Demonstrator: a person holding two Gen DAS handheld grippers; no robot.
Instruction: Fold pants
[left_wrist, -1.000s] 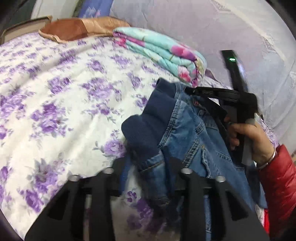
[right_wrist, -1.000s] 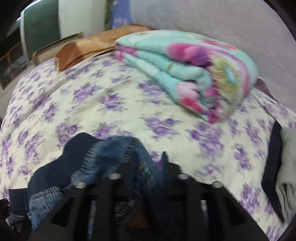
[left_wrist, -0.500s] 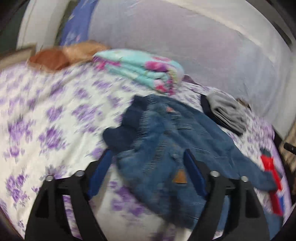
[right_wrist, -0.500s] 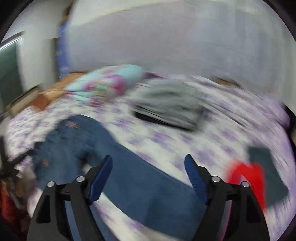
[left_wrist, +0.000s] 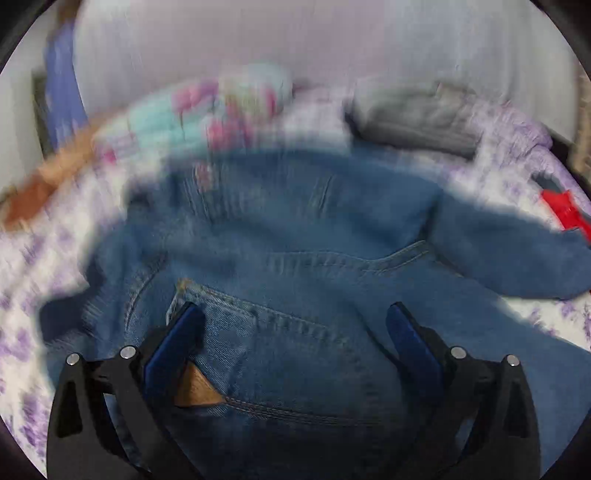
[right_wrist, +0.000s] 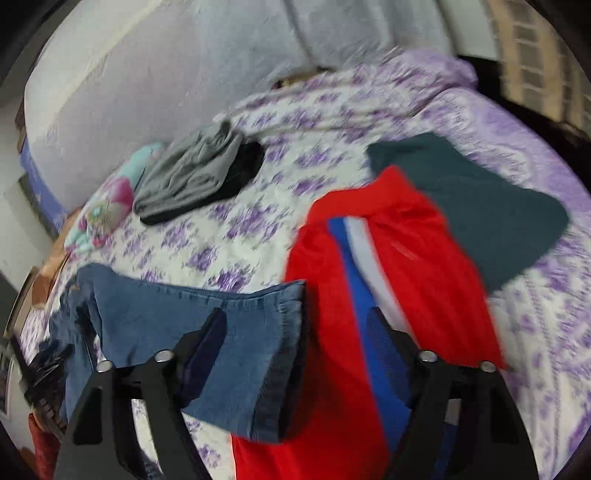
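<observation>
Blue jeans (left_wrist: 303, 258) lie spread on the purple-flowered bed sheet (left_wrist: 22, 266). In the left wrist view my left gripper (left_wrist: 291, 321) is open just above the seat, its fingers either side of a back pocket with a tan patch (left_wrist: 197, 387). In the right wrist view my right gripper (right_wrist: 299, 325) is open over the leg hem (right_wrist: 258, 339) of the jeans, which lies partly on red pants (right_wrist: 388, 266). Neither gripper holds anything.
A folded floral quilt (left_wrist: 207, 110) and a grey-and-black folded garment (left_wrist: 417, 118) lie at the far side by the wall. In the right wrist view a dark teal garment (right_wrist: 480, 199) lies beyond the red pants, with the grey garment (right_wrist: 195, 173) far left.
Both grippers let go of the jeans and opened. The jeans now lie flat on the bed. My left gripper dropped over the seat; my right gripper swung right to the leg hem.
</observation>
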